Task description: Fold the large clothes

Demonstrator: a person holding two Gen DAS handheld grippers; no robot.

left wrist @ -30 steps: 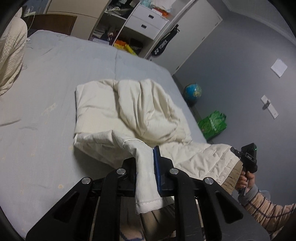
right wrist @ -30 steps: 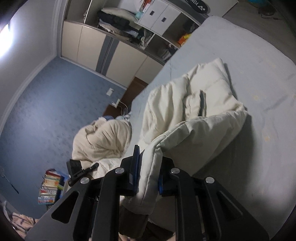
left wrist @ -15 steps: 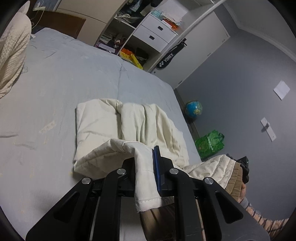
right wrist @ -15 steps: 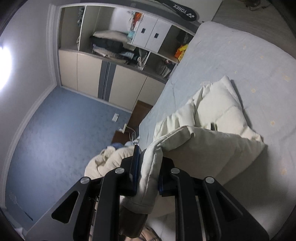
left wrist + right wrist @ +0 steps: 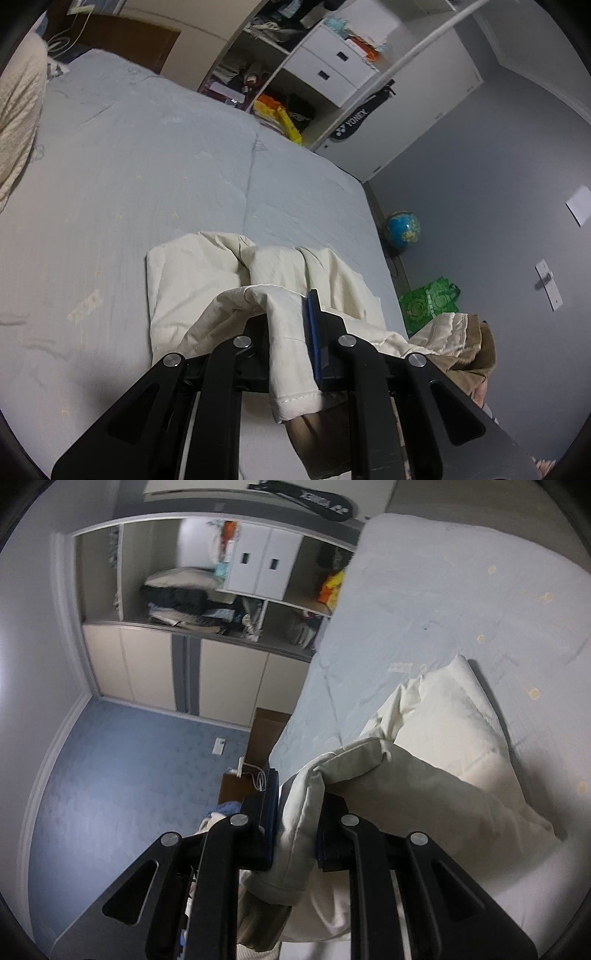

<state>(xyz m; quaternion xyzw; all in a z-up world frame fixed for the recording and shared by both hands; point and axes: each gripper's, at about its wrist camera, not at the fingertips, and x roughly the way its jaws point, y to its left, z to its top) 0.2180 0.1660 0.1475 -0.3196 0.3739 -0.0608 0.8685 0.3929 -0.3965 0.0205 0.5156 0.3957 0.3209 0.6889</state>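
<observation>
Now pinching a hemmed edge of the cream padded quilted jacket (image 5: 288, 339) in the left tongs (image 5: 291, 332), lifting that edge off the pale blue bed (image 5: 147, 166). Clamping another thick fold of the same garment (image 5: 443, 746) in the right tongs (image 5: 297, 823), raised above the bed (image 5: 461, 583). Leaving the rest of the jacket lying near the bed's near edge, bunched and partly doubled over.
</observation>
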